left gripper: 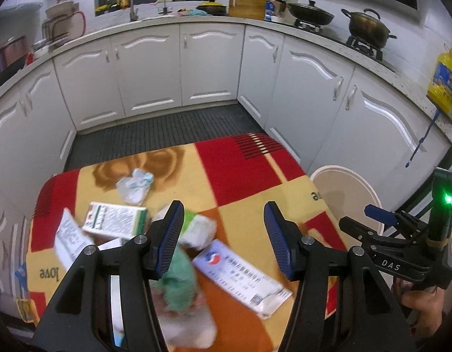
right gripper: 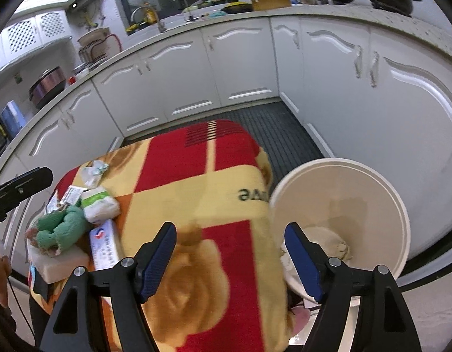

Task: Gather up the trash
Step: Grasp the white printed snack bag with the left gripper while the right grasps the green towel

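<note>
Both empty: my left gripper (left gripper: 224, 239) and right gripper (right gripper: 230, 261) stand apart. Crumpled white paper wad (left gripper: 198, 230) on desk at 11 o'clock: light, soft, pinch mid-bulk.

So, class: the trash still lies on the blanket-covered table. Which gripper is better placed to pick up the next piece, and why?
Probably the left gripper: its open jaws hang right over the trash pile, by the white tissue pack. The right gripper is empty, between bare blanket and the bin.
</note>
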`<state>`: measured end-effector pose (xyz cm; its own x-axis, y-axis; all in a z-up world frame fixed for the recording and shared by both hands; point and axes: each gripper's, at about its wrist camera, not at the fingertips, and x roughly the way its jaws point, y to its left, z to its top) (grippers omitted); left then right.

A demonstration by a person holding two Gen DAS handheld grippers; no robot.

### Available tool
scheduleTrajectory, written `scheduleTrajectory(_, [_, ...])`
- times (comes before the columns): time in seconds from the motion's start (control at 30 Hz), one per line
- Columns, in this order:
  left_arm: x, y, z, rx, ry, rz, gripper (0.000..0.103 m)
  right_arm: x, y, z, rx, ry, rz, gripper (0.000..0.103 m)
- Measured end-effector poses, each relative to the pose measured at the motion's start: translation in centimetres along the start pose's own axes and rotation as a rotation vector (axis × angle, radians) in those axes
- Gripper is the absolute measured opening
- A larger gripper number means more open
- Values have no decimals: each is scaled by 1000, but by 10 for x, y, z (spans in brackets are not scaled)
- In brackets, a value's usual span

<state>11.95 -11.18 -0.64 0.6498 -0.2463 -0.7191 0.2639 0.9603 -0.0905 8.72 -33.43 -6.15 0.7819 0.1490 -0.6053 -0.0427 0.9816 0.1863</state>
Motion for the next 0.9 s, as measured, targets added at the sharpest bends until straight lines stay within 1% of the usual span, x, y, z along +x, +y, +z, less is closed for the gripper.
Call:
scheduleTrajectory(0.17, [-14, 38, -8, -56, 17, 0, 56, 0, 26, 0, -41, 1, 35, 75])
scheduleTrajectory(0.27, [-21, 66, -13, -115, 31, -5, 64, 2, 46, 0, -70, 5, 64, 78])
scheduleTrajectory(0.37, [-27, 97, -20, -176, 30, 10, 64, 6, 63, 0, -88, 15, 98, 78])
scheduleTrajectory(0.57, [-28, 145, -35, -275, 77, 26, 64, 14, 97, -1, -133, 41, 163, 78])
scheduleTrajectory(0.77, [-19, 183, -52, -384, 124, 18, 64, 21, 133, 2, -140, 81, 280, 78])
scheduleTrajectory(0.9, [-6, 201, -61, -451, 149, 14, 64, 28, 161, 6, -149, 112, 350, 78])
